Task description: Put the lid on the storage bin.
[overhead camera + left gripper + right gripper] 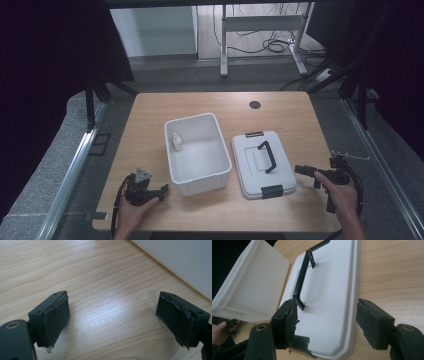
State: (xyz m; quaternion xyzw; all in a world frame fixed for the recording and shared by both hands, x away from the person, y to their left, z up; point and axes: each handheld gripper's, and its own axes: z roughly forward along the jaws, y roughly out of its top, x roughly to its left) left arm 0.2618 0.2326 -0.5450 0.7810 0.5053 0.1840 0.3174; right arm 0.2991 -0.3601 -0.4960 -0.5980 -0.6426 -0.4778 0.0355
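I count one wooden table (150, 115). On it I count one white bin (197, 152) at centre, one small white bottle (176, 141) inside it toward 9 o'clock, and one white lid (262, 164) at 3 o'clock of the bin, carrying one black handle (267, 156) and two black latches. I count two handheld grippers: left gripper (162, 190) at 7 o'clock, right gripper (300, 170) at 4 o'clock.

White box (198, 170), black-handled white lid (252, 172)
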